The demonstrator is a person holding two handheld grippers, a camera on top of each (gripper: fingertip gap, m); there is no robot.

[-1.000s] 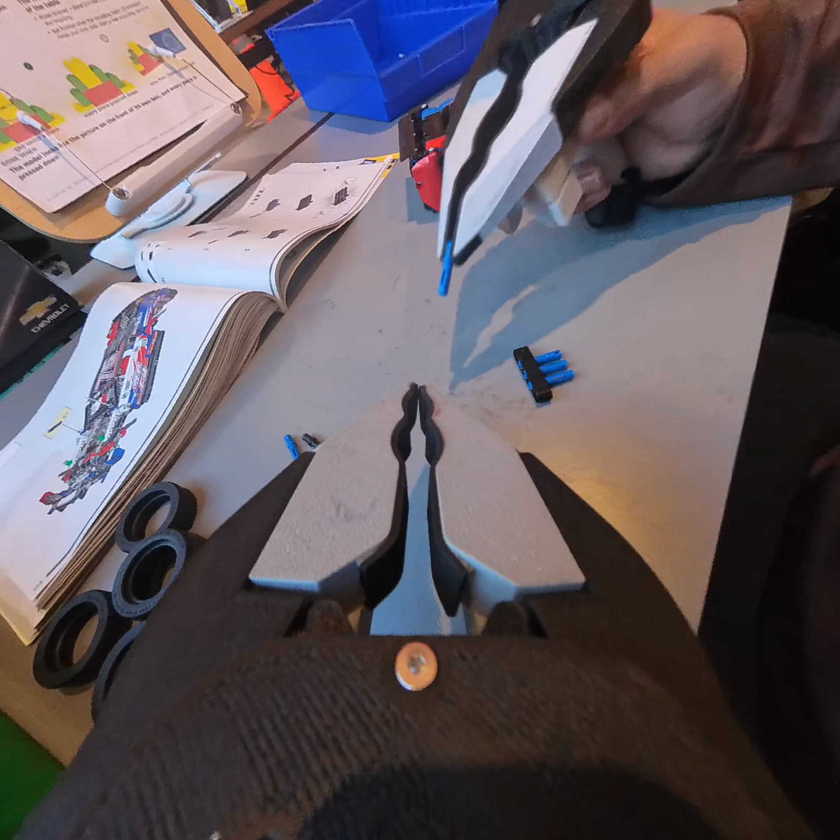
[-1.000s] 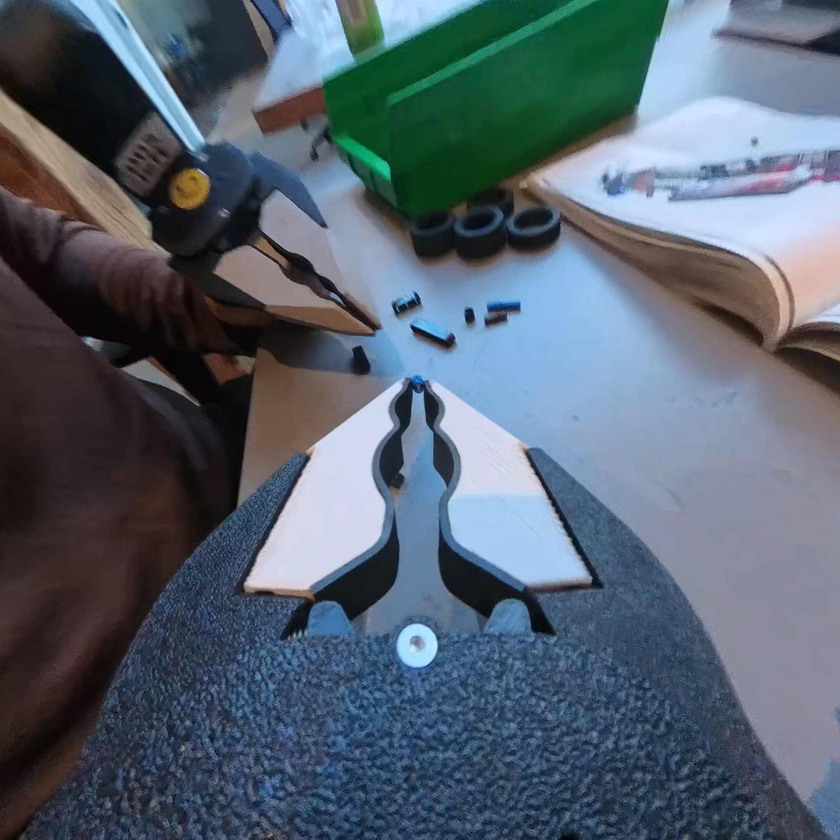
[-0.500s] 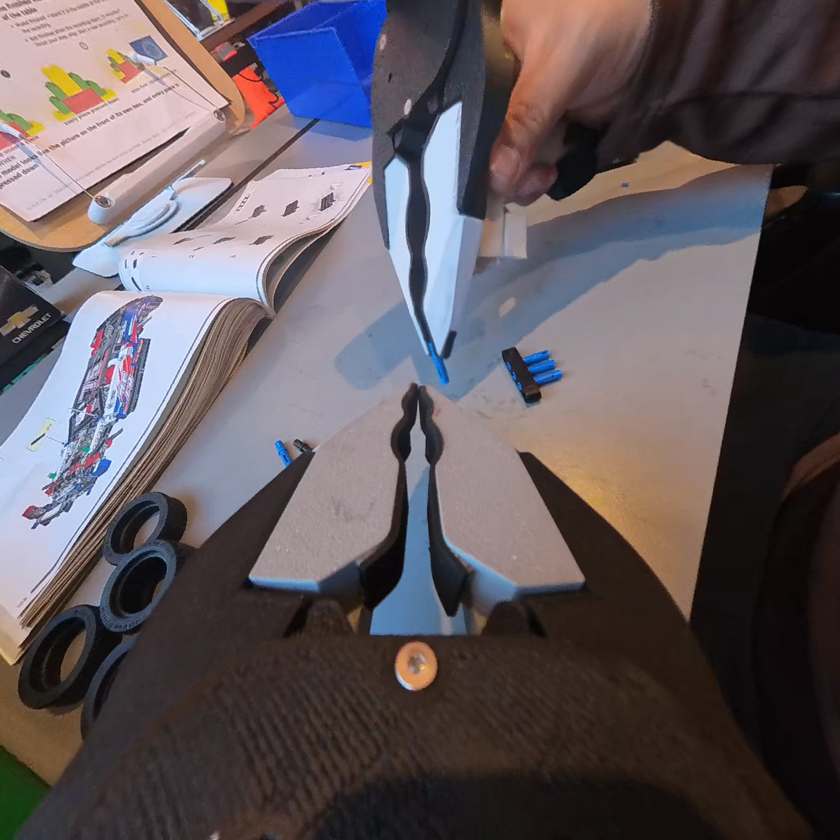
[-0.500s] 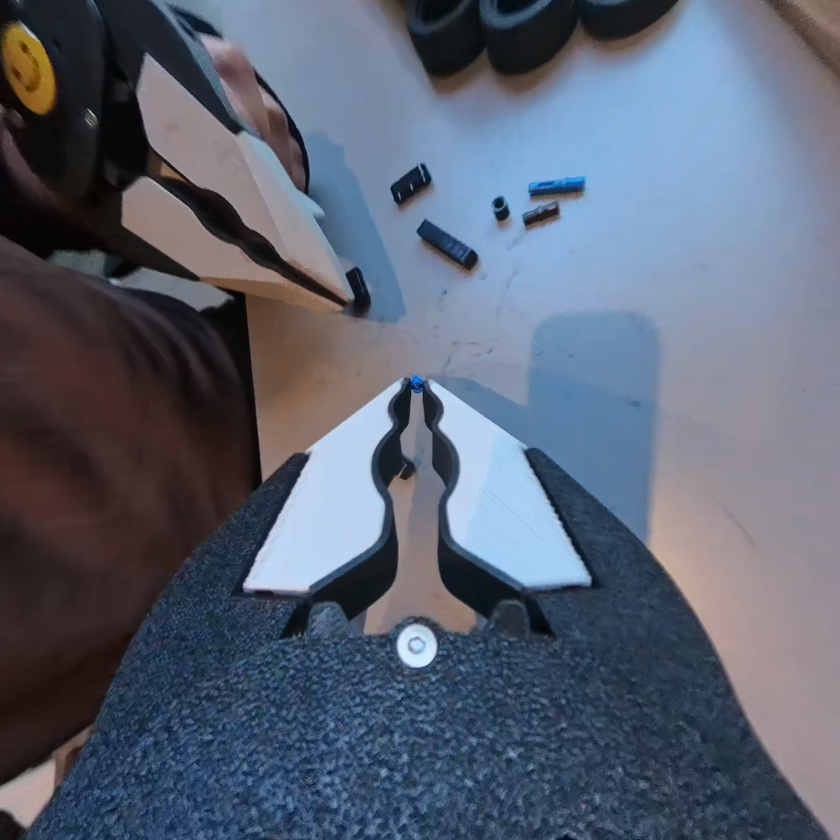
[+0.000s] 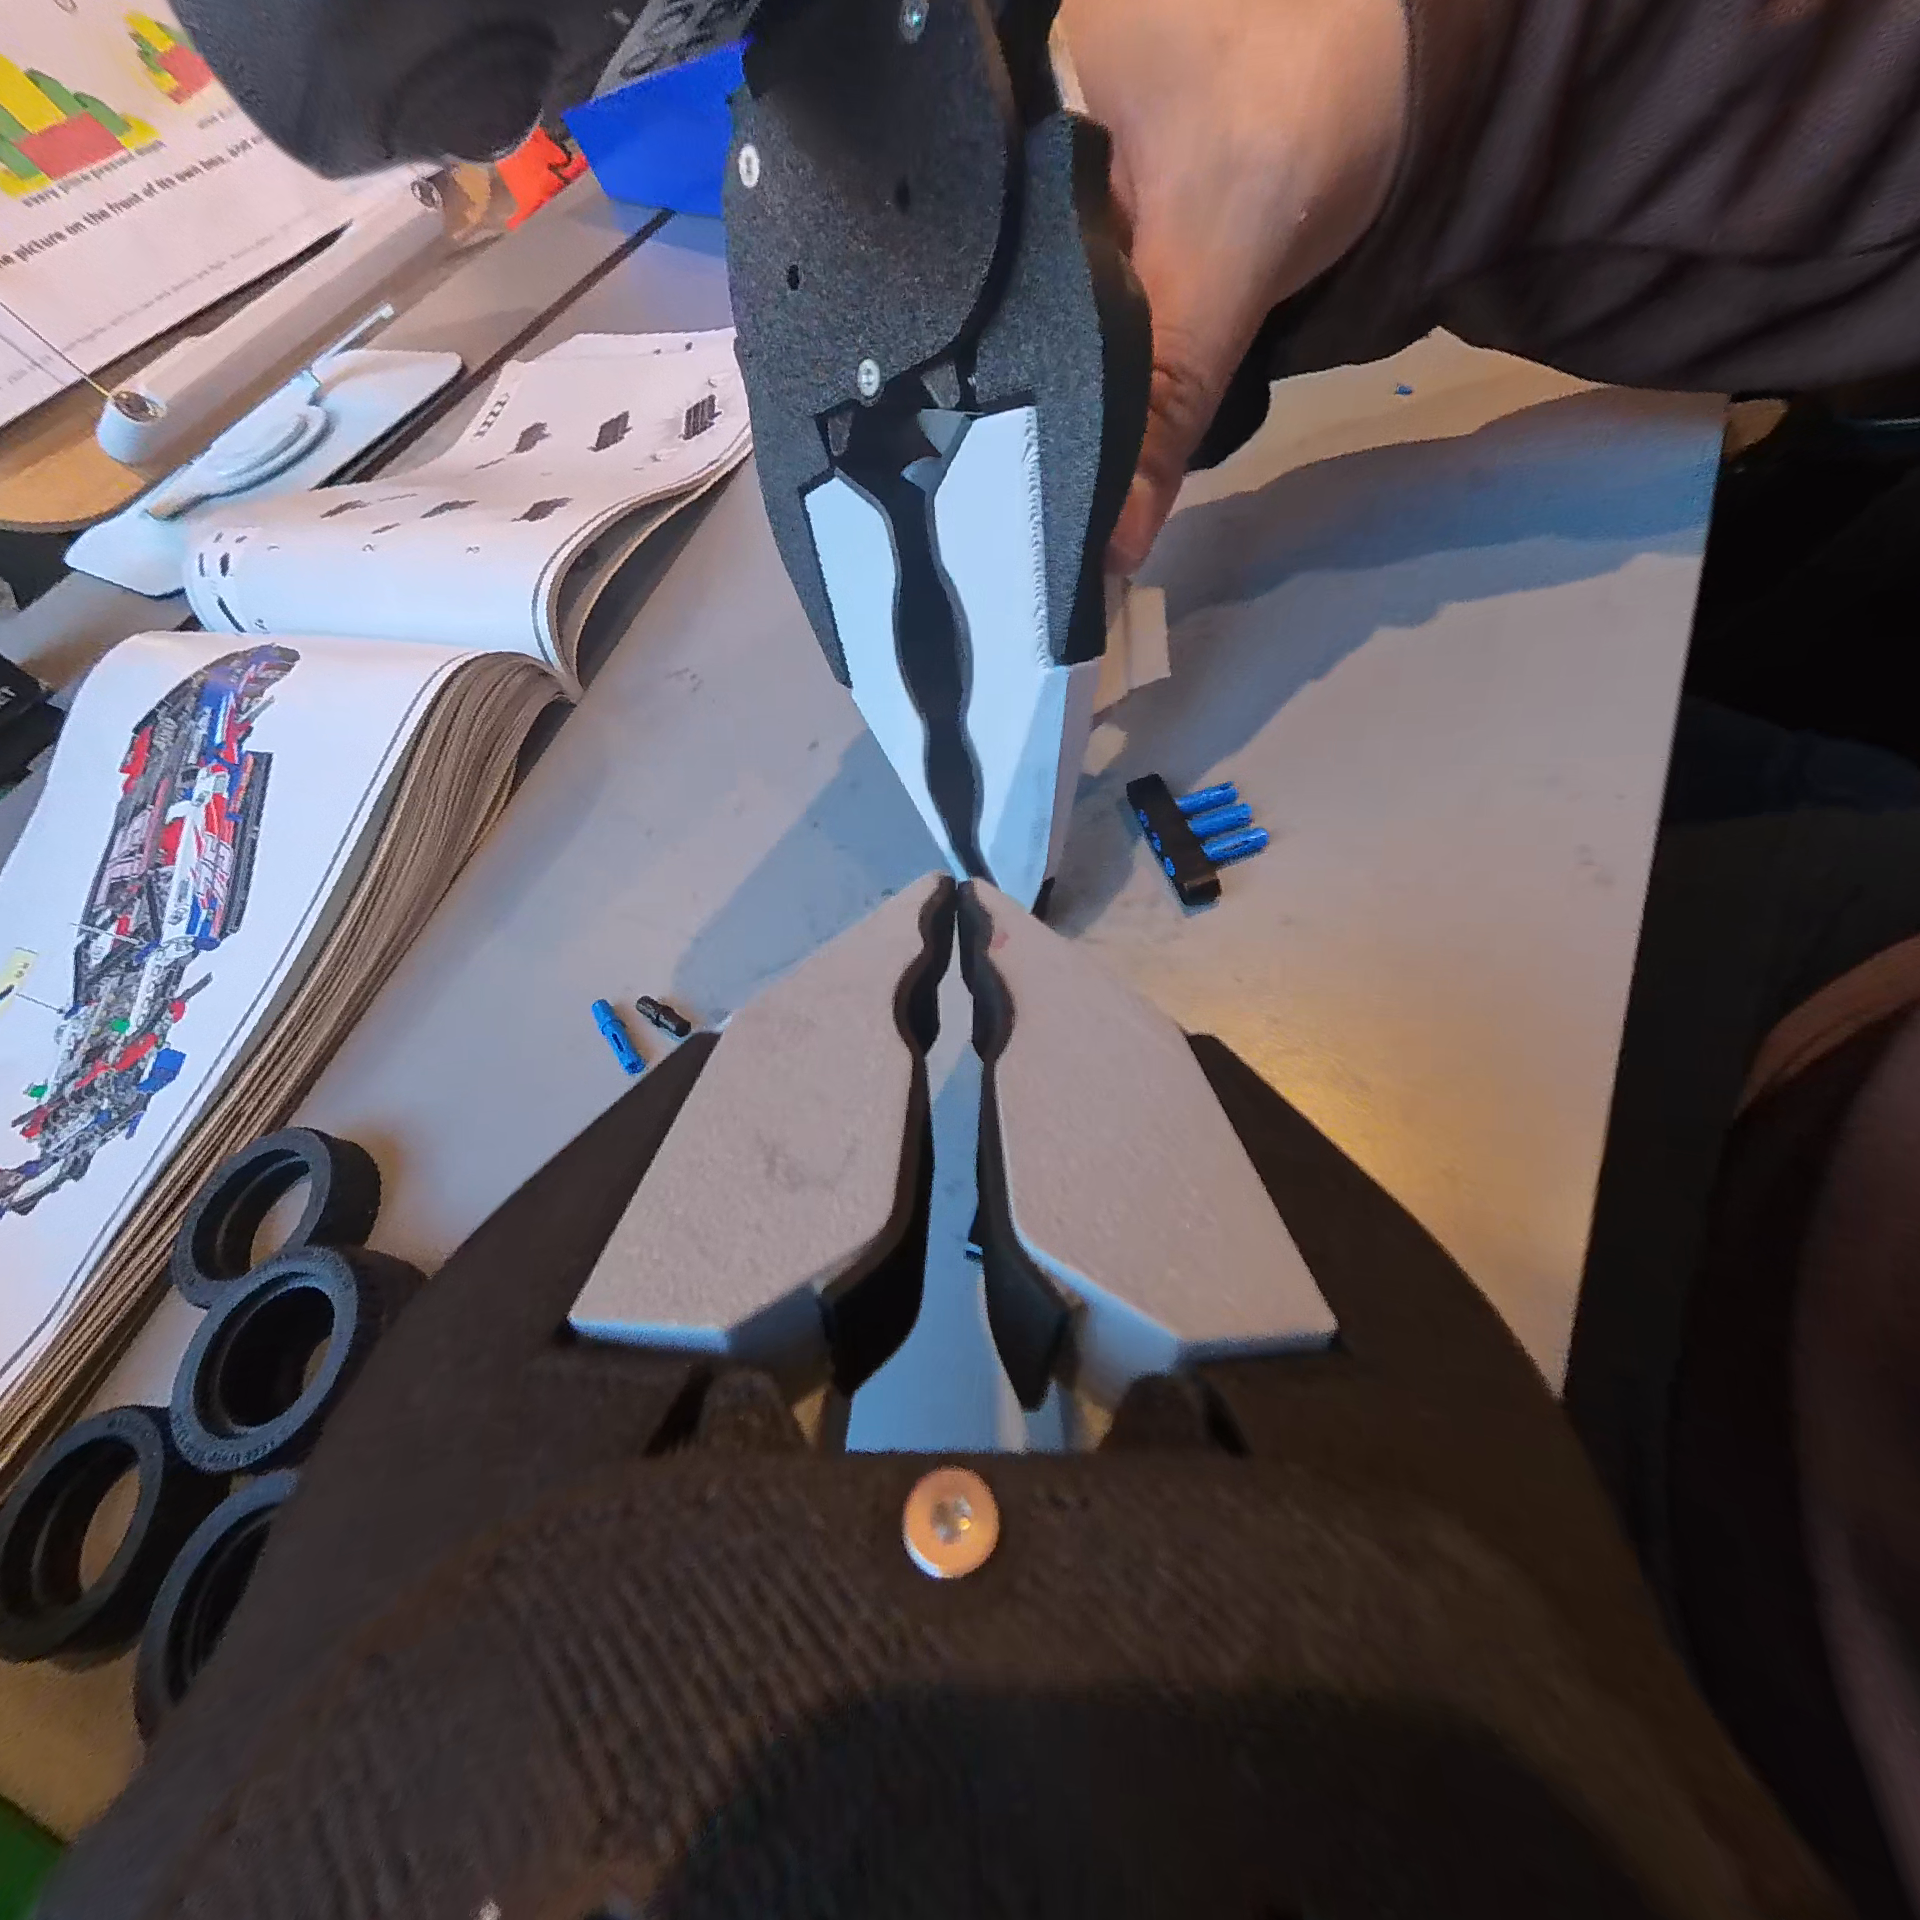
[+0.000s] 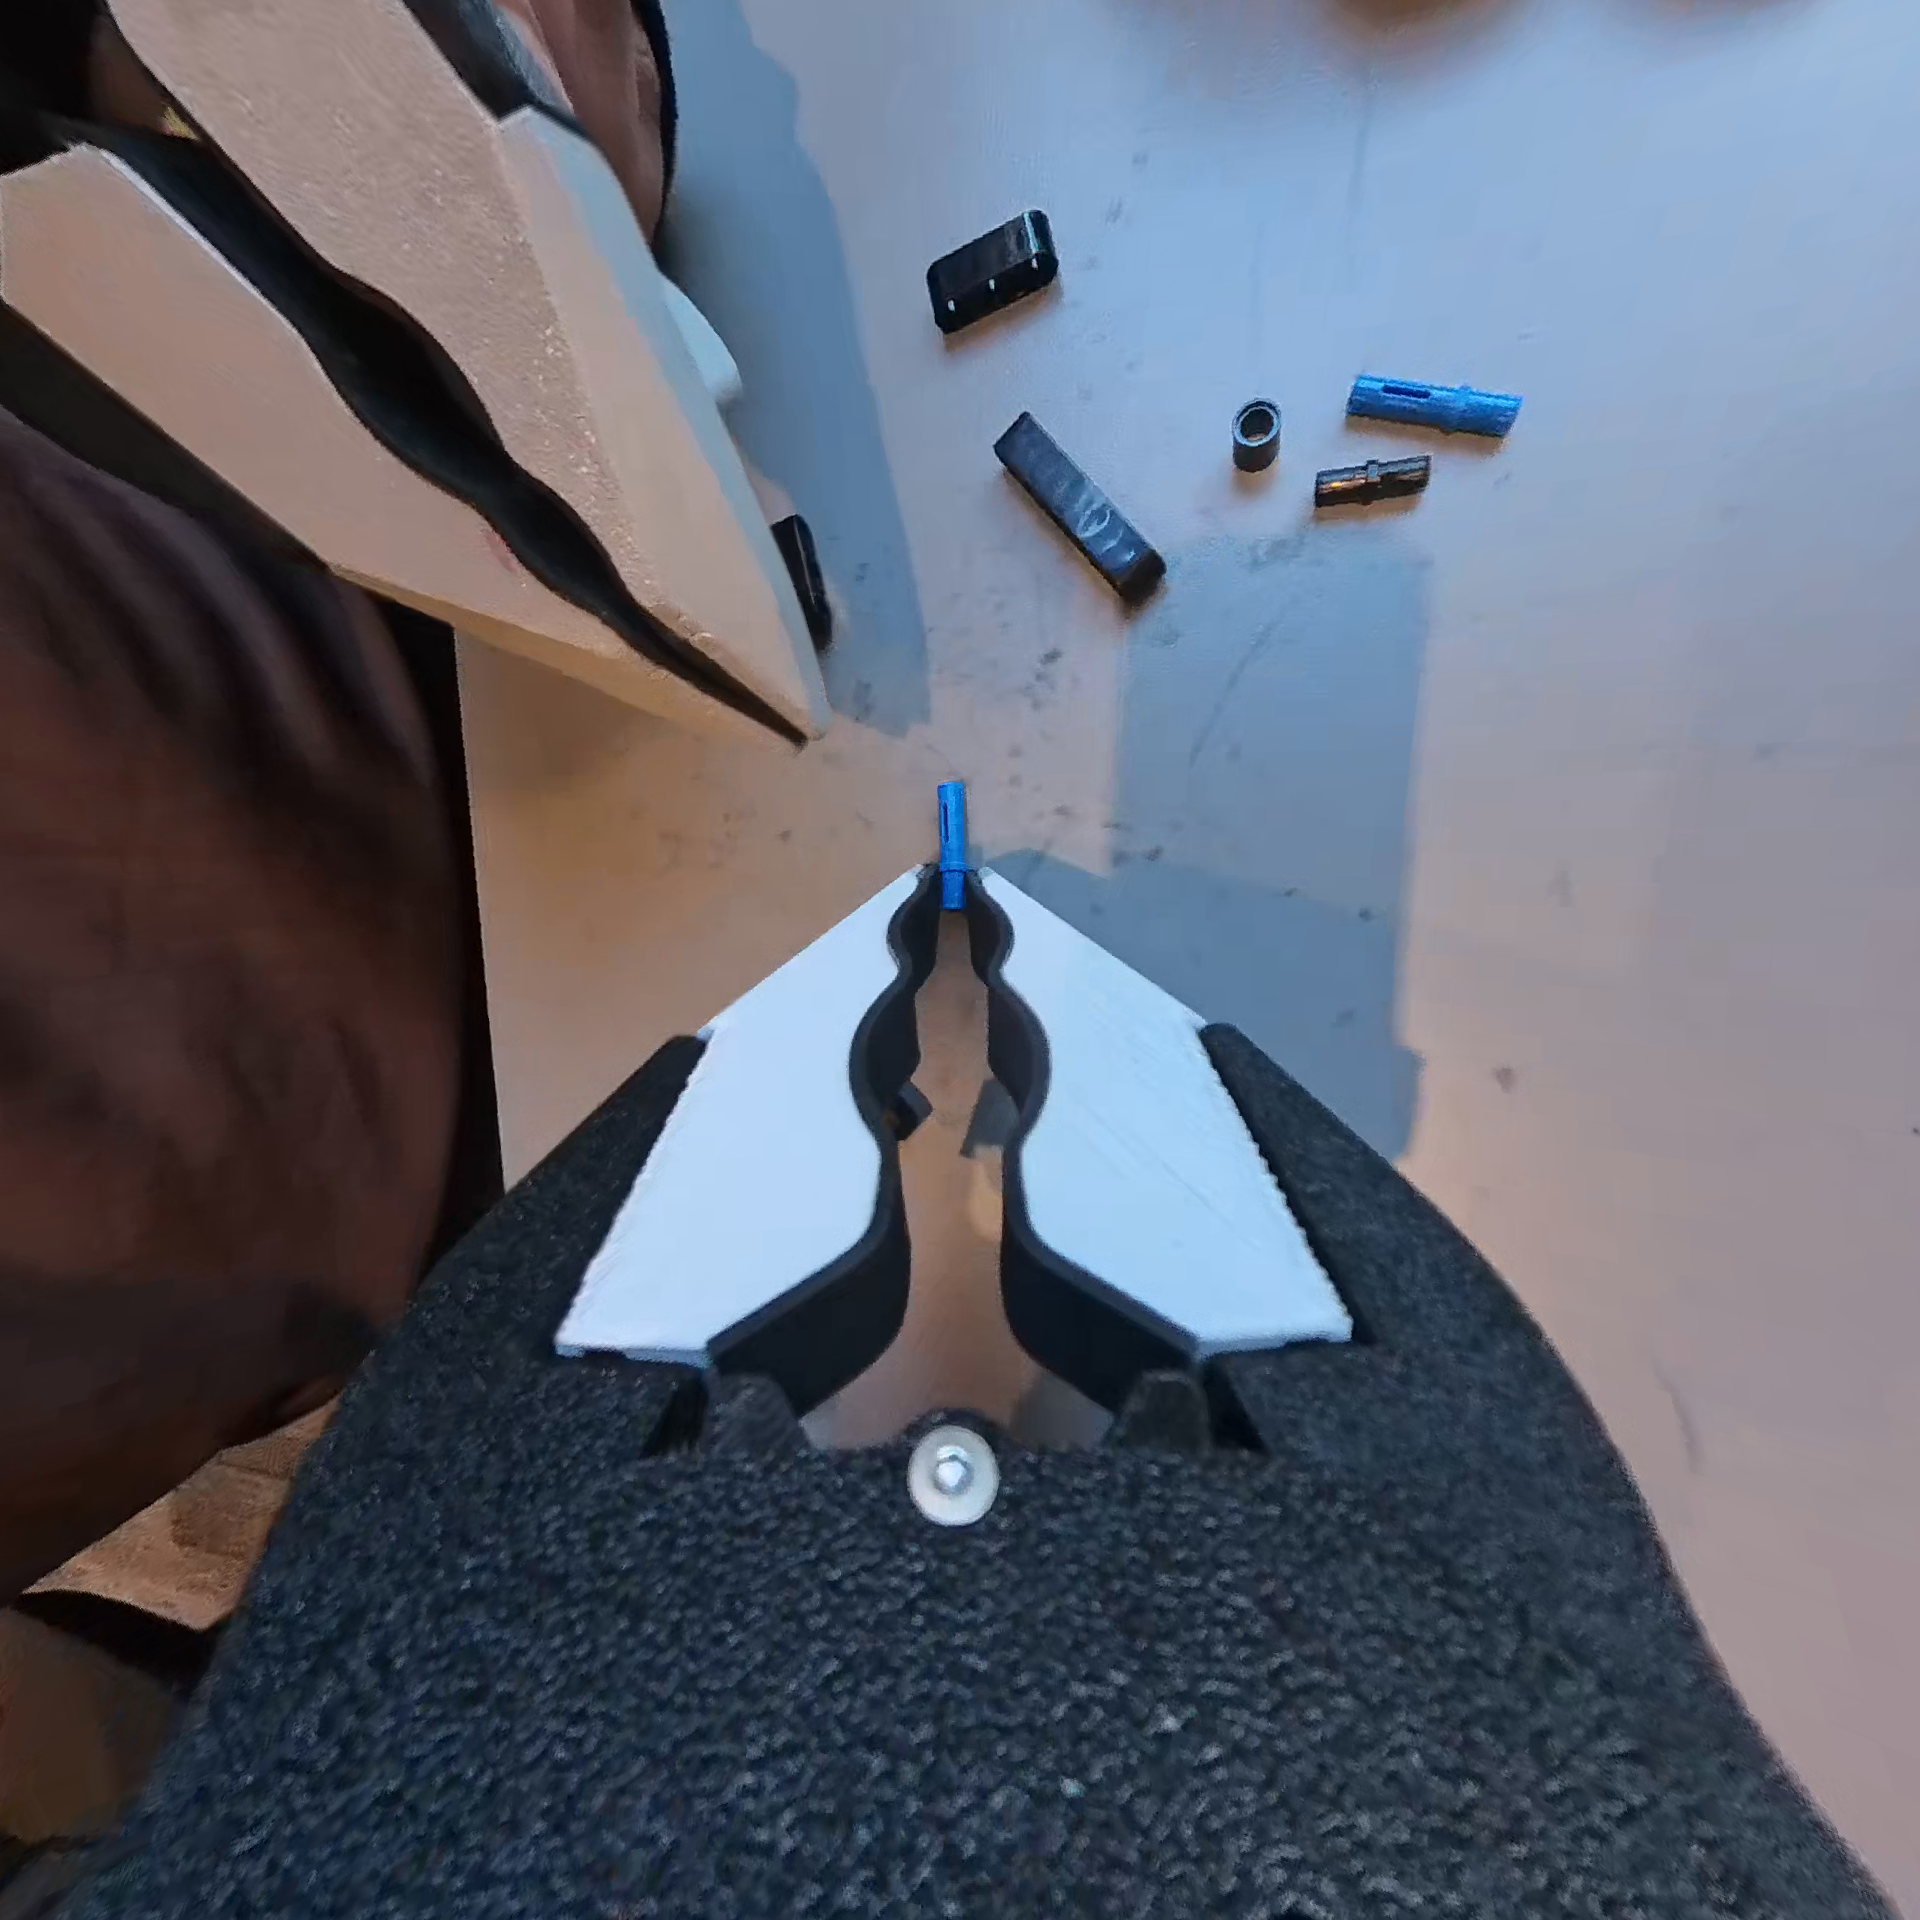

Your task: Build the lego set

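Observation:
My right gripper [image 6: 951,883] is shut on a small blue pin [image 6: 951,831] that sticks out past its tips, pointing down at the grey table [image 6: 1558,935]. In the left wrist view the right gripper [image 5: 971,871] comes down from above, tip almost against my left gripper [image 5: 958,896], which is shut with nothing showing between its tips. The left gripper [image 6: 802,730] sits at the upper left of the right wrist view. A small black piece [image 6: 808,577] is partly hidden behind it. A black beam with three blue pins [image 5: 1195,836] lies just right of both tips.
Loose parts lie beyond the right gripper: two black beams [image 6: 992,272] [image 6: 1078,507], a black bush [image 6: 1257,434], a blue pin [image 6: 1434,405] and a black pin [image 6: 1371,481]. An open instruction book [image 5: 260,831], black tyres [image 5: 260,1340] and a blue bin [image 5: 655,145] are to the left. Spacing between my two grippers at the tips: around 5 cm.
The right gripper has swung down from above the table with the blue pin, and its tip is now right by the left gripper's tip. The left gripper has hardly moved.

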